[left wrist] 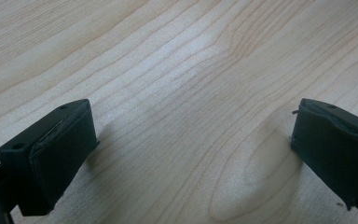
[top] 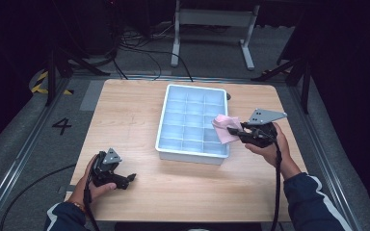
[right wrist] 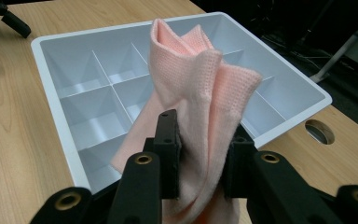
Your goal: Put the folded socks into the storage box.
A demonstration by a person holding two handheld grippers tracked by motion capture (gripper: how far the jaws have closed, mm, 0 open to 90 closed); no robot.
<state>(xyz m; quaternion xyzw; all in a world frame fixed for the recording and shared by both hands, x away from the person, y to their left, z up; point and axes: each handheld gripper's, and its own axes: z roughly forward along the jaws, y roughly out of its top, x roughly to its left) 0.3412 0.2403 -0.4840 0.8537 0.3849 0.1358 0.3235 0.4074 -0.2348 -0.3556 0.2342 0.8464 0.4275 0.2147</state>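
The soft pink knitted cloth [right wrist: 200, 93], folded and standing with its long axis roughly upright, is clamped in the right tongs [right wrist: 200, 154] and hangs above the near right-hand edge of the white plastic tray [top: 163, 120] with its grid of compartments. The tray's cells lie directly ahead of and below the cloth, so placement probably calls for a short advance inward. The left tongs [left wrist: 191, 154] stand apart over the bare wooden counter [top: 125, 110], well away from the tray's left front corner.

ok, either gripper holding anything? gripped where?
Right gripper is shut on the pink cloth, pinching its bunched lower part over the white tray. Left gripper is open over bare table.
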